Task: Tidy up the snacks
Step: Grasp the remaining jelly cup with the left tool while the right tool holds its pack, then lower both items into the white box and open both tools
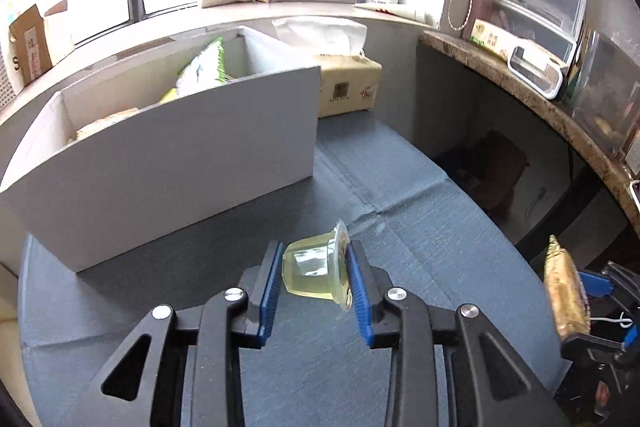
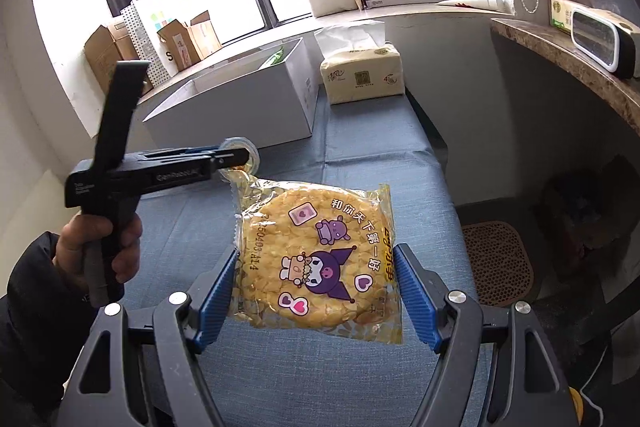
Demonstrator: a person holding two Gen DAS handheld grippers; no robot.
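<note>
My left gripper (image 1: 314, 281) is shut on a clear jelly cup (image 1: 314, 269) with pale yellow jelly, held on its side above the blue cloth. It also shows in the right wrist view (image 2: 234, 157), with the jelly cup (image 2: 245, 145) at its tip. My right gripper (image 2: 316, 291) is shut on a yellow rice cracker packet (image 2: 316, 259) with a purple cartoon figure, held above the table. The packet shows edge-on in the left wrist view (image 1: 566, 295). A white open box (image 1: 168, 163) holding a green-white snack bag (image 1: 204, 67) stands ahead on the left.
A tissue pack (image 1: 348, 83) stands right of the box against the wall. A marble shelf (image 1: 560, 115) with containers runs along the right. The windowsill (image 2: 360, 19) holds boxes and bags. Blue cloth (image 2: 360, 155) covers the table; its right edge drops to the floor.
</note>
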